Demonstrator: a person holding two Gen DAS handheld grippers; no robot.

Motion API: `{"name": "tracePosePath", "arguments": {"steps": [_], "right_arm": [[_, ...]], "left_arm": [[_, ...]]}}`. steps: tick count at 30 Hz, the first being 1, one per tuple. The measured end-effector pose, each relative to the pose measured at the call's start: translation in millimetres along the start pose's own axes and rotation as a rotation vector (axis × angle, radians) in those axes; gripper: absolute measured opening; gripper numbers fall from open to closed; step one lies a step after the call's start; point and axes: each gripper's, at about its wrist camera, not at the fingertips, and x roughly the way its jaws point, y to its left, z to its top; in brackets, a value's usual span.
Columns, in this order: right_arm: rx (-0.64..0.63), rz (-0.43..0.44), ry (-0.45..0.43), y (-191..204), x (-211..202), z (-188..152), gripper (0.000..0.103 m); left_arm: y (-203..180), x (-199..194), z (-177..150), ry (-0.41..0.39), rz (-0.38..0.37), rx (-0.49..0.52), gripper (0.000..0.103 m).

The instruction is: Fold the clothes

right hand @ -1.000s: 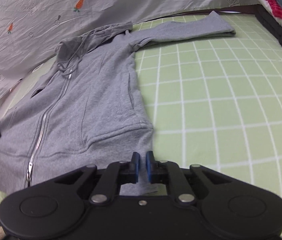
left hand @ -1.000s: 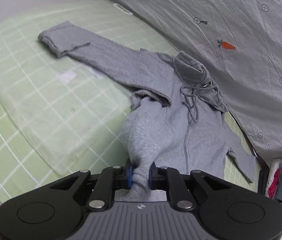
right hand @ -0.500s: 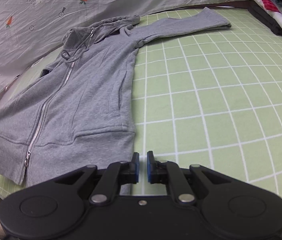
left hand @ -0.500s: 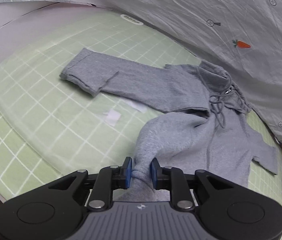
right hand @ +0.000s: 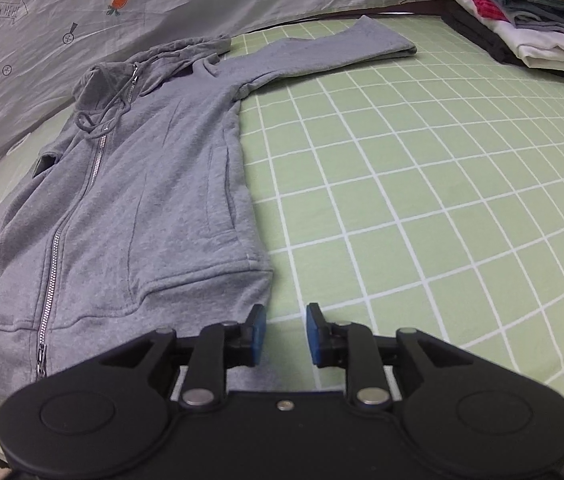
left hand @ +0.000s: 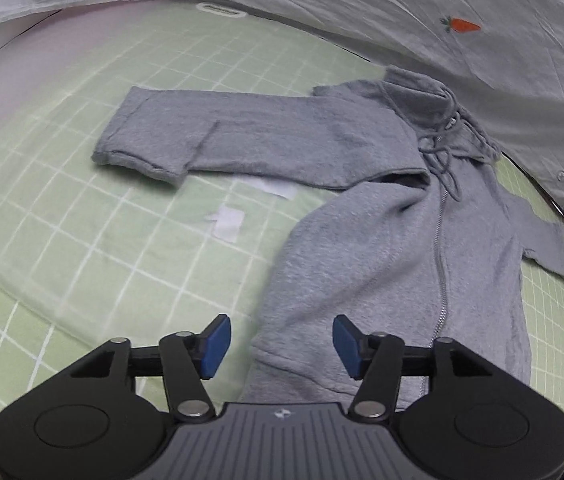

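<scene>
A grey zip-up hoodie (left hand: 394,248) lies face up on the green checked sheet (left hand: 82,240), hood toward the far side. One sleeve (left hand: 218,136) stretches out to the left, its cuff folded back. My left gripper (left hand: 280,346) is open and empty just above the hoodie's bottom hem corner. In the right wrist view the hoodie (right hand: 154,184) lies flat, its other sleeve (right hand: 322,52) reaching far right. My right gripper (right hand: 284,334) is open and empty at the hem's right corner.
A grey patterned sheet (left hand: 442,20) rises behind the hoodie. A stack of folded clothes (right hand: 522,12) sits at the far right corner. Two small white patches (left hand: 228,222) lie on the sheet below the left sleeve. The bed's front edge (right hand: 542,392) is close to my right gripper.
Both grippers have opened and let go of the hoodie's hem. The hem now rests flat on the sheet. Both grippers have pulled back slightly.
</scene>
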Motion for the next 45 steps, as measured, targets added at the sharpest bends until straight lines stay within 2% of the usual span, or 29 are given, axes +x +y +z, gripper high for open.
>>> {"name": "tracePosePath", "arguments": {"steps": [4, 5, 7, 10, 11, 15, 19, 22, 24, 27, 30, 34, 41, 42, 44, 45], "right_arm": [[0.025, 0.038, 0.021, -13, 9, 22, 0.035], [0.061, 0.053, 0.02, -23, 12, 30, 0.04], [0.127, 0.072, 0.014, -42, 17, 45, 0.06], [0.189, 0.08, 0.004, -72, 24, 68, 0.076], [0.198, 0.085, 0.0, -83, 26, 76, 0.079], [0.266, 0.123, -0.021, -119, 42, 91, 0.102], [0.342, 0.154, -0.067, -151, 56, 112, 0.103], [0.386, 0.157, -0.128, -172, 70, 128, 0.103], [0.422, 0.155, -0.174, -184, 80, 141, 0.103], [0.487, 0.15, -0.237, -200, 96, 162, 0.103], [0.518, 0.139, -0.278, -211, 111, 182, 0.103], [0.44, 0.12, -0.276, -214, 132, 209, 0.103], [0.32, 0.07, -0.24, -203, 176, 254, 0.102], [0.306, 0.074, -0.235, -198, 182, 257, 0.098], [0.257, 0.077, -0.216, -186, 190, 266, 0.079], [0.23, 0.077, -0.206, -179, 195, 271, 0.065]], "left_arm": [[-17, -1, 0, -0.001, 0.0, 0.026, 0.07], [-20, -1, 0, -0.005, 0.004, 0.017, 0.072], [-24, 2, 1, -0.011, 0.024, -0.017, 0.073], [-34, 9, 3, -0.017, 0.088, -0.069, 0.075], [-38, 10, 4, -0.023, 0.101, -0.079, 0.077], [-54, 15, 10, -0.045, 0.154, -0.119, 0.08], [-67, 15, 24, -0.087, 0.205, -0.141, 0.08], [-83, 17, 38, -0.13, 0.207, -0.106, 0.093], [-95, 29, 47, -0.132, 0.195, -0.093, 0.094], [-110, 56, 60, -0.079, 0.184, -0.107, 0.094], [-123, 83, 69, -0.015, 0.212, -0.104, 0.094], [-131, 105, 74, 0.048, 0.254, -0.058, 0.097], [-117, 123, 72, 0.115, 0.262, -0.11, 0.103], [-117, 125, 71, 0.118, 0.266, -0.109, 0.103], [-118, 127, 71, 0.115, 0.285, -0.096, 0.103], [-120, 128, 72, 0.113, 0.3, -0.088, 0.103]]}}
